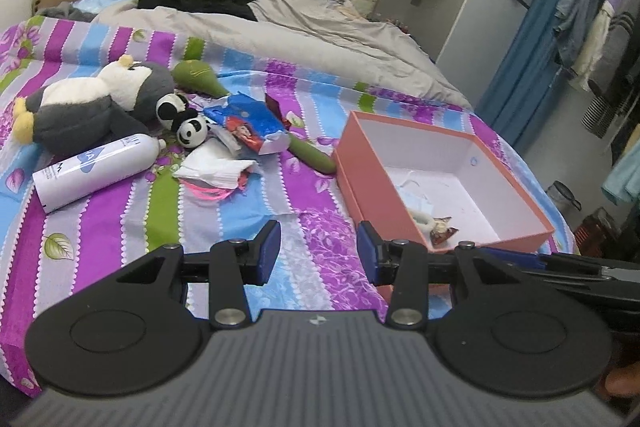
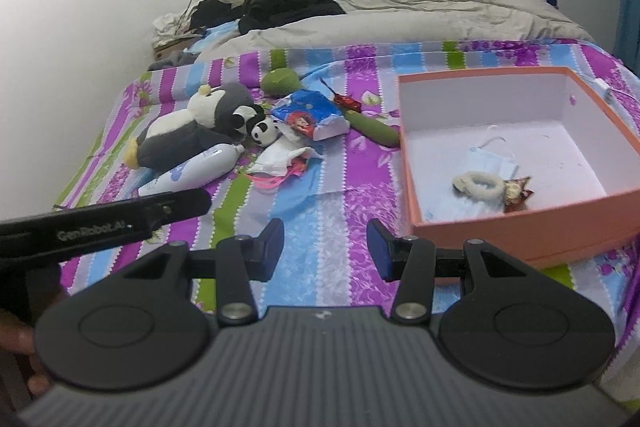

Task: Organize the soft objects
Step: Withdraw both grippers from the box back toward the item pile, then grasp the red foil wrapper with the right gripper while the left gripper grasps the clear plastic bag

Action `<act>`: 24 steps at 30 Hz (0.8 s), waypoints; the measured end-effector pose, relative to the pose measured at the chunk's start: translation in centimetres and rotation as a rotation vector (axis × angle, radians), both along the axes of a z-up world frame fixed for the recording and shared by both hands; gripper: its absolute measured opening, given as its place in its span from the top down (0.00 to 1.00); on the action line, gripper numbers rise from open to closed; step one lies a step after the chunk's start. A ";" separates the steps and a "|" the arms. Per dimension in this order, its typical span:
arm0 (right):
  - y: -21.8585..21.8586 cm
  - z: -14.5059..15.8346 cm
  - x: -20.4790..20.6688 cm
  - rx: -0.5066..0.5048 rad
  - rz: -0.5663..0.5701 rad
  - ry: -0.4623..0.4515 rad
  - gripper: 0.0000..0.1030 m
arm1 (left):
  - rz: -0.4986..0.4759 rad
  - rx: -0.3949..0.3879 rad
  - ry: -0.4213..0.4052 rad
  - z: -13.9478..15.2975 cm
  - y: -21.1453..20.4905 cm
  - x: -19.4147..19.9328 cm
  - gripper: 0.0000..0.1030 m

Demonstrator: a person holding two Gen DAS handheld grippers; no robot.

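Plush penguin (image 1: 92, 103) lies beside possibly metal cylindrical bottle (image 1: 96, 167).

The penguin plush (image 1: 92, 107) lies left of the box (image 1: 516, 233), which holds what seems a mask (image 2: 490, 161).

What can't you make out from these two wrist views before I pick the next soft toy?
- Pink item, left wrist view: mostly under the white tissue; type unclear.
- Small panda, right wrist view: body tucked against the penguin plush; one toy or two unclear.
- Bottle base, right wrist view: hidden behind the left gripper.
- Snack wrapper in the box: too small to read.
- Right gripper: open, empty.
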State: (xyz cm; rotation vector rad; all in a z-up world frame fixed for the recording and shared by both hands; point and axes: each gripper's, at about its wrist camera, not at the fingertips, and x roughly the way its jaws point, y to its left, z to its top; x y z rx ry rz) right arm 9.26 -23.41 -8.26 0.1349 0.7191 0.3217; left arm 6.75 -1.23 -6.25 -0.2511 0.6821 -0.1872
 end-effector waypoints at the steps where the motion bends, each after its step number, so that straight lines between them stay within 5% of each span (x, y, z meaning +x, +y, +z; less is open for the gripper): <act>1: 0.2 0.0 0.3 -0.002 0.006 0.001 0.53 | 0.006 -0.003 0.003 -0.1 0.1 0.5 0.54; 13: 3.1 -0.6 6.3 -0.041 0.122 0.007 0.55 | 0.131 -0.091 0.056 -3.1 3.8 6.7 0.54; 24: 5.0 -2.3 14.2 -0.081 0.118 0.033 0.56 | 0.213 -0.200 0.093 -6.9 7.0 14.3 0.54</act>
